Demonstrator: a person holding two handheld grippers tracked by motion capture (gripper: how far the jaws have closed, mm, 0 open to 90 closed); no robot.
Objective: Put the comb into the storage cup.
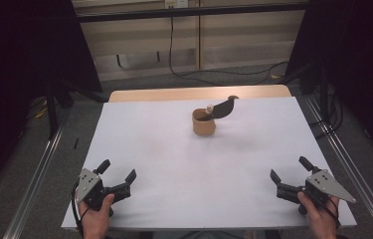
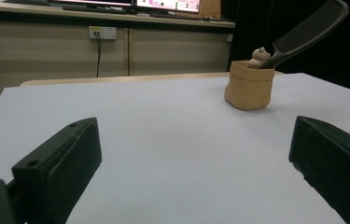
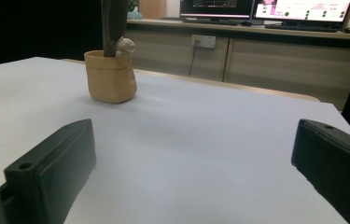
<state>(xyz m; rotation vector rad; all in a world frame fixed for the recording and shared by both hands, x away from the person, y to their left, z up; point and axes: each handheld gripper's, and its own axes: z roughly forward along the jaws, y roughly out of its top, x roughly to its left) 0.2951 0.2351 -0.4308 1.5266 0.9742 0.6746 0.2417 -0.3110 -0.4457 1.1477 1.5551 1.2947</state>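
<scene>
A small tan pouch (image 1: 204, 123) stands upright on the white table sheet (image 1: 174, 159), a little beyond its middle. A black comb (image 1: 224, 107) leans out of it to the right, beside a small beige figure (image 1: 208, 107). The left gripper view has the pouch (image 2: 249, 85) far off at the right with the comb (image 2: 310, 28) slanting up. In the right gripper view the pouch (image 3: 111, 77) sits far off at the left. My left gripper (image 1: 119, 174) rests open near the front left edge. At the front right, my right gripper (image 1: 288, 168) is open too. Nothing lies between either pair of jaws.
A wooden table edge (image 1: 199, 93) shows past the sheet. Dark curtains and stand legs (image 1: 52, 109) flank the table, metal rails (image 1: 338, 154) run along both sides. A cable (image 1: 224, 73) lies on the floor by the back wall. Monitors (image 3: 266, 9) stand on a far counter.
</scene>
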